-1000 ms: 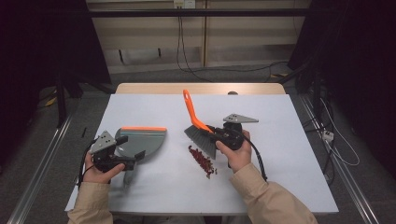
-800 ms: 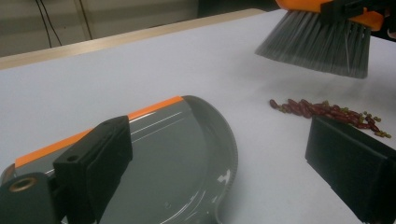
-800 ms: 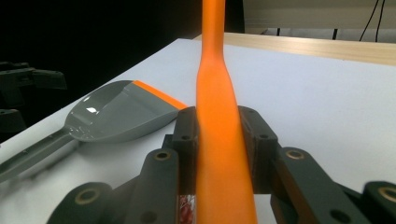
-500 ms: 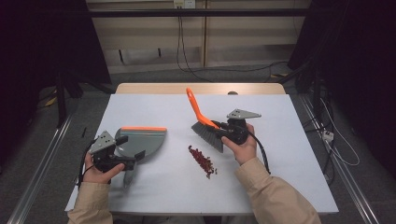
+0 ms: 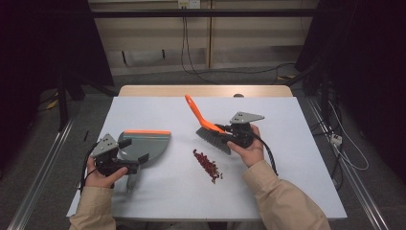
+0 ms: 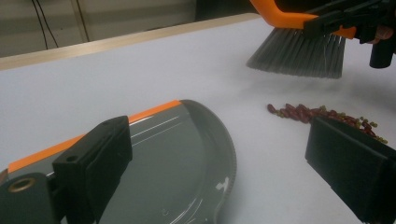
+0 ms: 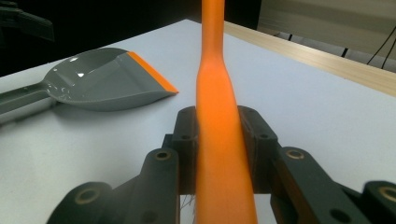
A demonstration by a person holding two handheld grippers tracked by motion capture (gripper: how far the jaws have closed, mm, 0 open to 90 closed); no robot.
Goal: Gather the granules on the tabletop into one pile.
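Orange-handled brush with grey bristles is clamped between the fingers of the right gripper — in the right gripper view the two black jaws press on the handle from both sides, so that one's firmly pinched on it. The handle's long axis runs up and away from those fingers toward the far edge of the pale grey table, with the bristle head hanging just below and left of them. The thing that matters for whatever comes next, I'd say, is the little streak of dark red beans: it lies on the table nearer the person than the bristles, a bit to their left, apart from them, and its long axis runs roughly toward the person. So the right hand is clearly the nearer one. On the other side, the left gripper sits at the handle of the grey plastic dustpan with an orange lip, well apart from the beans. In the left gripper view its fingers stand wide apart with the pan's rounded back between them and the beans off toward the right one — not squeezed together at all. My guess is the brush has to come down behind the beans and drag them leftward toward the pan, though the orange lip faces the far side rather than the beans.
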